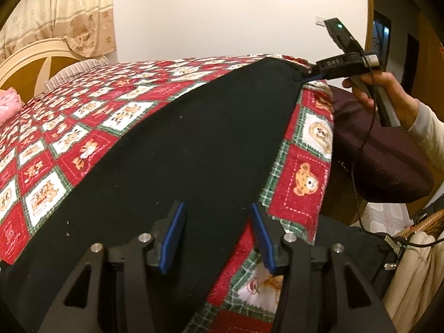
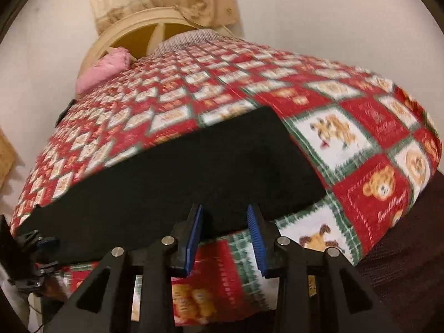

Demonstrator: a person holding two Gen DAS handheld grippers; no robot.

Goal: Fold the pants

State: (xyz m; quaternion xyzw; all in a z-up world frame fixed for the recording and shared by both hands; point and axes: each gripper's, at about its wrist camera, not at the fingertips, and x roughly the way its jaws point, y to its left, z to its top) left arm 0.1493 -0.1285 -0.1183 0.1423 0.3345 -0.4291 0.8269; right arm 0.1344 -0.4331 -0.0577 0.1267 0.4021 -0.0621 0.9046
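Observation:
Black pants (image 1: 194, 138) lie flat in a long strip along the near edge of a bed covered with a red patchwork quilt (image 1: 69, 127). My left gripper (image 1: 217, 213) hovers over one end of the pants, its blue pads apart with only flat cloth below them. At the far end a hand holds my right gripper (image 1: 308, 74), its tips at the corner of the pants. In the right wrist view, the right gripper (image 2: 224, 211) stands open over the edge of the pants (image 2: 180, 172). The left gripper (image 2: 45, 249) shows at the lower left.
A cream headboard (image 2: 133, 30), a pink pillow (image 2: 102, 69) and a curtain (image 1: 55, 8) are at the bed's head. A dark maroon cushion (image 1: 374, 152) sits beside the bed. A wicker basket (image 1: 427, 222) and a black cable (image 1: 358, 188) are at the right.

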